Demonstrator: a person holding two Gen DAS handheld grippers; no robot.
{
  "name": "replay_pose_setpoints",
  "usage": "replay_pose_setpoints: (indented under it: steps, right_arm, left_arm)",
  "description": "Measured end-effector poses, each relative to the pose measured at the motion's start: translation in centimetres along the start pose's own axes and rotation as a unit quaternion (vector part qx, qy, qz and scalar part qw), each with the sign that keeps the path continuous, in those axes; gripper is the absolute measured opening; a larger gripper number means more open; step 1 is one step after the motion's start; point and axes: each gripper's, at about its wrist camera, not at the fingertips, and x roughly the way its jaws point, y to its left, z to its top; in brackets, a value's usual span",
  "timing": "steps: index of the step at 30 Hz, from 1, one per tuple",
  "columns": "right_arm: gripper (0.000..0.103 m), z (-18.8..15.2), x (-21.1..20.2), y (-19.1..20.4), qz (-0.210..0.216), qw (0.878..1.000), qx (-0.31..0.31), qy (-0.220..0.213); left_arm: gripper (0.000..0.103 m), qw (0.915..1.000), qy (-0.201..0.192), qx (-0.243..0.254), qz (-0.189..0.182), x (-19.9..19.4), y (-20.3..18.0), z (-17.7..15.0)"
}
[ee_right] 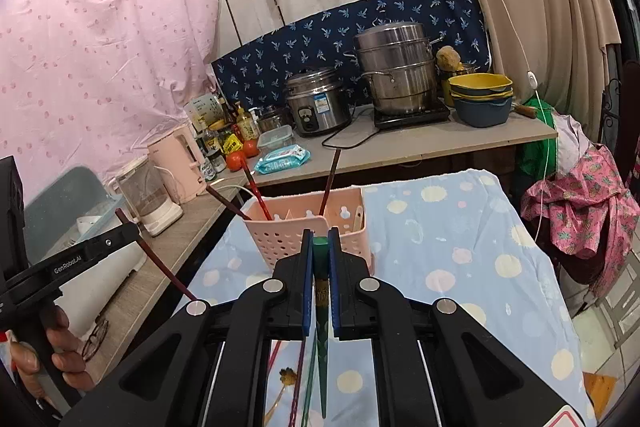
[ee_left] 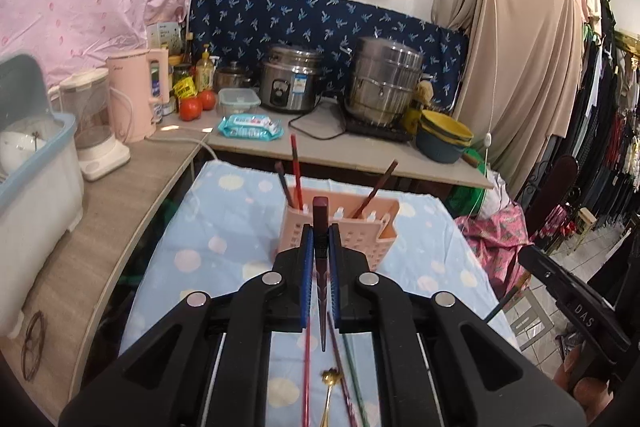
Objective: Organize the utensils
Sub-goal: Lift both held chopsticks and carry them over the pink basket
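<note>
Dark-red chopstick [ee_left: 320,227] clenched in left gripper [ee_left: 320,239] jaws, green chopstick [ee_right: 320,255] in right gripper [ee_right: 320,243] jaws.

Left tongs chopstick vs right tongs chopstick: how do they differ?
Colour: the chopstick in the left tongs is dark red; the one in the right tongs is green. Markings: the green one carries a gold patterned band just below its butt; the red one shows none as clear. Shared: each is clamped near its thick end, tip trailing back toward the camera, with the pink utensil basket ahead on the spotted cloth.
</note>
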Motion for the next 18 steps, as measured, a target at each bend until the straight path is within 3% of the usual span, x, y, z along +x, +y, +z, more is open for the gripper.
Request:
replay_pose_setpoints:
  steps: [12, 18]
  right_arm:
    - [0.007, 8.5, 3.6, 1.3, 0.026, 0.997, 0.001, -0.069]
    - [0.007, 12.8, 6.4, 2.6, 0.033, 0.993, -0.005, -0.110]
  left_arm:
    - [0.007, 0.9969, -0.076, 0.016, -0.005, 1.9, -2.1, 9.1]
    - [0.007, 0.9957, -0.088, 0.028, 0.008, 4.8, -2.3, 11.8]
